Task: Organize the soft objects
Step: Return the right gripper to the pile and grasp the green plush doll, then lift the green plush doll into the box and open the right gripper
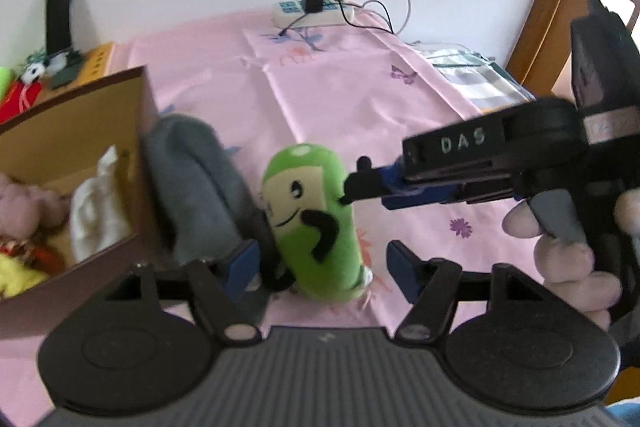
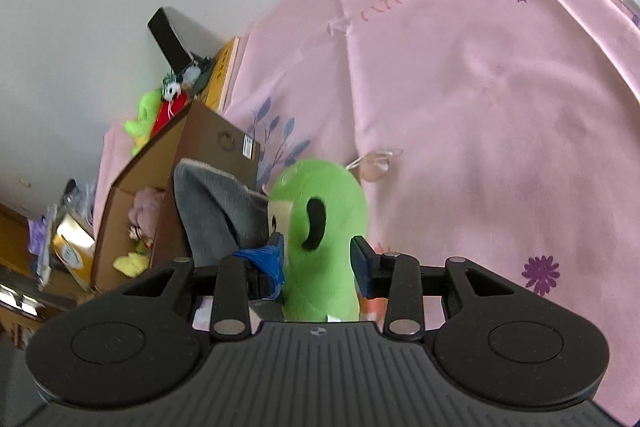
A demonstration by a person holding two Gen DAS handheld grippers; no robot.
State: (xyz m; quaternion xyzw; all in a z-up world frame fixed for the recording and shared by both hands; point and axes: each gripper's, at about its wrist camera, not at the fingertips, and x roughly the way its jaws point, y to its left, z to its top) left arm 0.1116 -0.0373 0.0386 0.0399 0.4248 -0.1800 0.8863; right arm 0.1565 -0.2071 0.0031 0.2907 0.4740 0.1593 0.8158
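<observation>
On the pink floral cloth [image 1: 344, 95], a green plush toy [image 1: 316, 227] stands beside the cardboard box [image 1: 80, 131]; left gripper [image 1: 320, 267] open around it, right gripper [image 2: 318, 259] seemingly bracketing it without pinching, readying transfer.

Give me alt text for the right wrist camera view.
A green plush toy stands between the open fingers of the right tool on a pink cloth. Left of it, a grey plush leans against an open cardboard box.

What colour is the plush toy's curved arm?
Black, on the green plush toy; clearest in the left wrist view.
</observation>
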